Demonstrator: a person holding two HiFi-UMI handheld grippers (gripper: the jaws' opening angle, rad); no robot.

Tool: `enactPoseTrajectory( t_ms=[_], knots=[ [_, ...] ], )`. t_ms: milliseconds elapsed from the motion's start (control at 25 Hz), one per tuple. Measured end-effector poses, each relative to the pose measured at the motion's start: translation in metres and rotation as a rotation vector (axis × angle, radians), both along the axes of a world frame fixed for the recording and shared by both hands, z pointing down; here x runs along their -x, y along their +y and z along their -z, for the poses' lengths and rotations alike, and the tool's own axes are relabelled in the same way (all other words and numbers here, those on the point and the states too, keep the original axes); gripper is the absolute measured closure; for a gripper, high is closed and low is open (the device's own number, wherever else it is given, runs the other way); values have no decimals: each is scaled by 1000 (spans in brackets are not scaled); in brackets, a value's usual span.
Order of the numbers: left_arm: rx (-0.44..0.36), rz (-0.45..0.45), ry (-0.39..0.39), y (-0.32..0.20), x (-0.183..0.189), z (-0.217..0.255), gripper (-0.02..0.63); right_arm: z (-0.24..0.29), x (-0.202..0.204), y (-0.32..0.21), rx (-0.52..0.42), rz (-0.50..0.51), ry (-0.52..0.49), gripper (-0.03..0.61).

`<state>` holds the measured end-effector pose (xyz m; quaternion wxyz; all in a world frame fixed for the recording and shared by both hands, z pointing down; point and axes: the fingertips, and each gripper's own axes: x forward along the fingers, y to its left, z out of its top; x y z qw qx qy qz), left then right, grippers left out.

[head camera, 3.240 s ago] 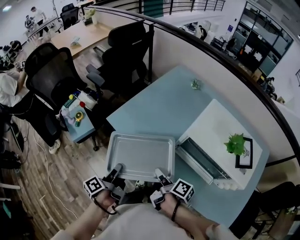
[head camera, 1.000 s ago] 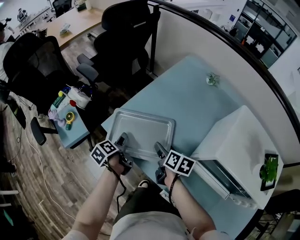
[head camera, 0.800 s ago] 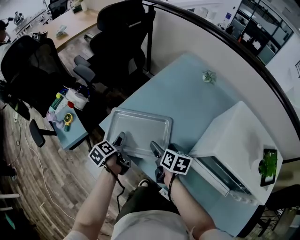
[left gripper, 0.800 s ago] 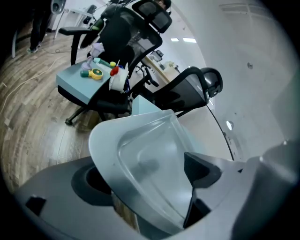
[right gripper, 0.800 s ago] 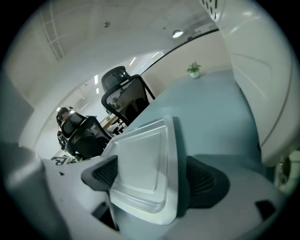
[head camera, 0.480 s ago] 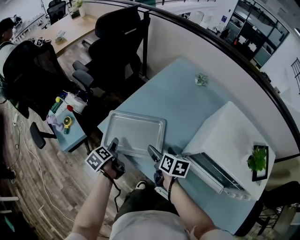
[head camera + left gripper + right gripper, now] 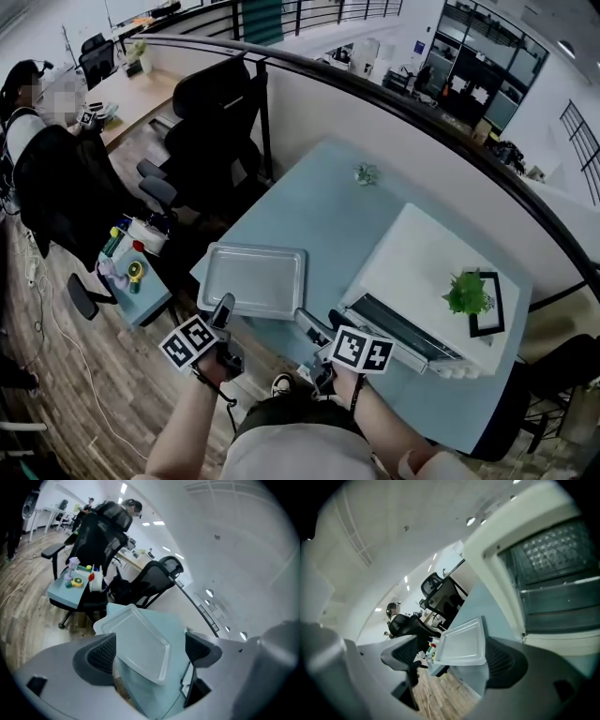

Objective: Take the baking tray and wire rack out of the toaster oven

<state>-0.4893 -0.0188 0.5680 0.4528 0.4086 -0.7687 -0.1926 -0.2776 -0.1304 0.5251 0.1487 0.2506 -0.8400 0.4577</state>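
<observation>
The silver baking tray [image 7: 251, 279] lies flat near the left corner of the light blue table [image 7: 319, 202]. To its right stands the white toaster oven [image 7: 427, 262] with its door [image 7: 389, 330] let down. My left gripper [image 7: 223, 307] hangs just off the tray's near edge; my right gripper [image 7: 314, 323] hangs between tray and oven door. Both have just been opening; the right's jaws then drew in slightly. Both are open with nothing between the pads. The left gripper [image 7: 149, 651] view has the tray [image 7: 140, 639] beyond its jaws. The right gripper [image 7: 450, 656] view shows the tray [image 7: 463, 643] and oven [image 7: 534, 541], with a mesh pattern in its opening.
A potted plant [image 7: 466, 291] and a framed picture [image 7: 493, 305] sit on the oven. A small plant [image 7: 366, 173] stands at the table's far side by the partition. Black office chairs [image 7: 211, 122] and a low side table with bottles [image 7: 131, 272] stand to the left.
Both grippers have let go of the tray's near edge, opened and risen back toward me. The tray stays flat on the table. The head view has swung to take in more of the oven.
</observation>
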Motion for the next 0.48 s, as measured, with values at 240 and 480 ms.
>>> enactPoseTrajectory(
  t_ms=[240, 480],
  knots=[
    [-128, -167, -78, -24, -55, 78, 149, 59, -46, 18, -44, -18, -89, 130],
    [-246, -254, -33, -36, -104, 124, 149, 94, -107, 32, -49, -102, -153, 146]
  ],
)
